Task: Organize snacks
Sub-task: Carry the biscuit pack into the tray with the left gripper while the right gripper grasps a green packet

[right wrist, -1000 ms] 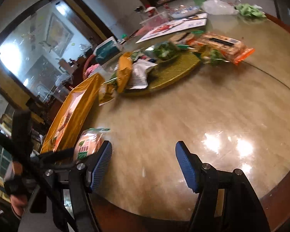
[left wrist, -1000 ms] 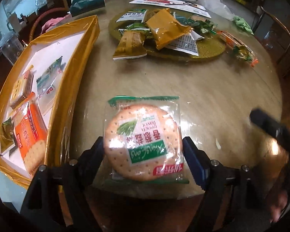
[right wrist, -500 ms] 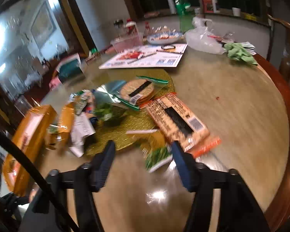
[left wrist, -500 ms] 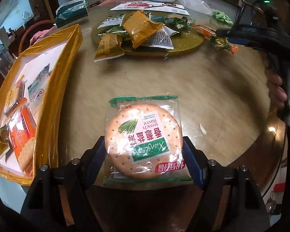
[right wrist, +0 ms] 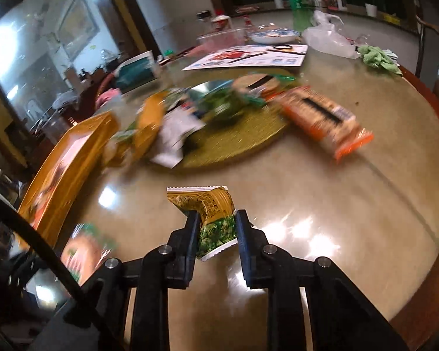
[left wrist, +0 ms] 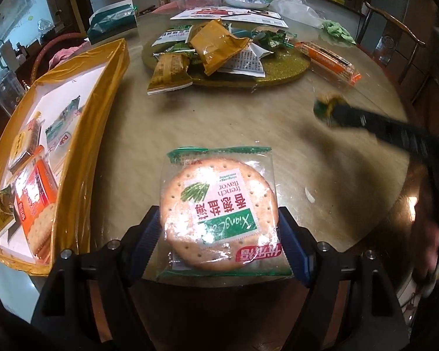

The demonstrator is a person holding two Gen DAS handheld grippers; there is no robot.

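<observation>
Transport step, both loaded: left gripper clamps round clear-wrapped cracker pack, right gripper pinches small green-and-gold pea packet, both above near table. Next move likely calls for swinging left to yellow tray and releasing.

table: glossy, smooth, stone-like top with bright glare; polished reddish wood rim
cracker packet: clear, shiny plastic film, printed label, pale dimpled cracker inside
pea snack packet: glossy printed foil, crimped white edges
gold tray: shiny gold film over walls, white paper-like floor
round mat: gold, rough glittery texture
left gripper: matt black plastic, ribbed blue pads, small metal screws
right gripper: matt black plastic
cloth: green, fuzzy
</observation>
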